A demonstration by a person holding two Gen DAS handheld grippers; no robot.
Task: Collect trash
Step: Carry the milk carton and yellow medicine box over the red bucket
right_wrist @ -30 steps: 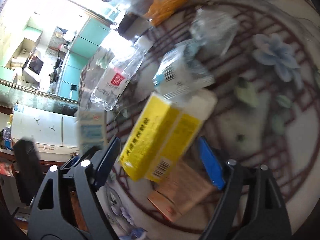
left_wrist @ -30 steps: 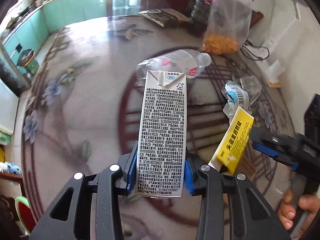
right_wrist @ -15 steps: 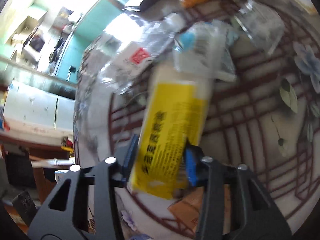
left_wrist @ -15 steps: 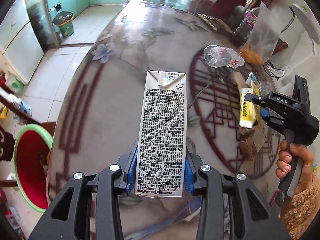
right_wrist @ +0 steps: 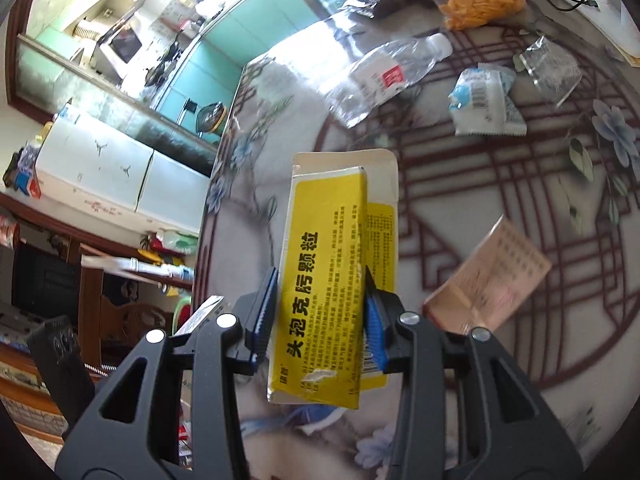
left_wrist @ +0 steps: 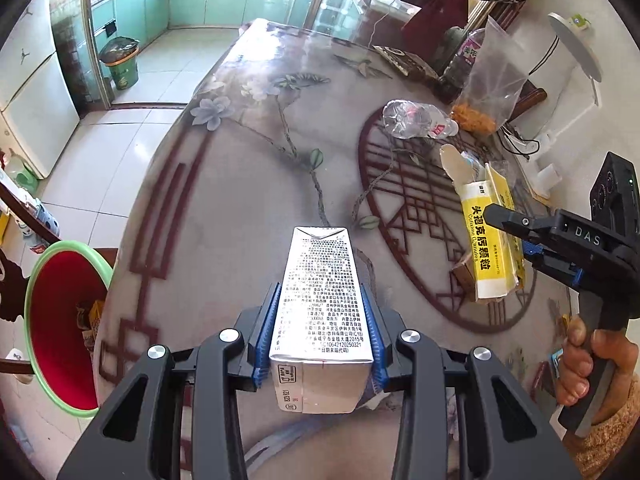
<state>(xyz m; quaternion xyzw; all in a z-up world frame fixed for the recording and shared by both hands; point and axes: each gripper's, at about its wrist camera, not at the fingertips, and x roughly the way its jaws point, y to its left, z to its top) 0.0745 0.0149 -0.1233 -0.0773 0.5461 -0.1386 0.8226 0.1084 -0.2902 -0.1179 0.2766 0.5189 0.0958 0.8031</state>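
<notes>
A silver milk carton (left_wrist: 320,292) with black print is clamped between the blue pads of my left gripper (left_wrist: 320,320), above the patterned table (left_wrist: 240,200) near its left edge. My right gripper (right_wrist: 320,308) is shut on a yellow medicine box (right_wrist: 324,240), whose top flap hangs open, and holds it clear of the table. The left wrist view shows that box (left_wrist: 490,240) at the right, in the right gripper (left_wrist: 516,236) held by a person's hand (left_wrist: 580,364). A red bin with a green rim (left_wrist: 68,246) stands beside the table at the left, with some packaging inside.
On the table lie a clear plastic bottle (right_wrist: 380,72), a blue-white wrapper (right_wrist: 484,100), a clear wrapper (right_wrist: 552,68) and a pinkish-brown box (right_wrist: 488,276). A bag of orange snacks (right_wrist: 480,0) stands at the far edge. A second, dark waste bin (left_wrist: 120,60) stands on the tiled floor.
My right gripper shut on the yellow box and lifted it off the table. My left gripper carried the carton leftward, bringing the red bin into view.
</notes>
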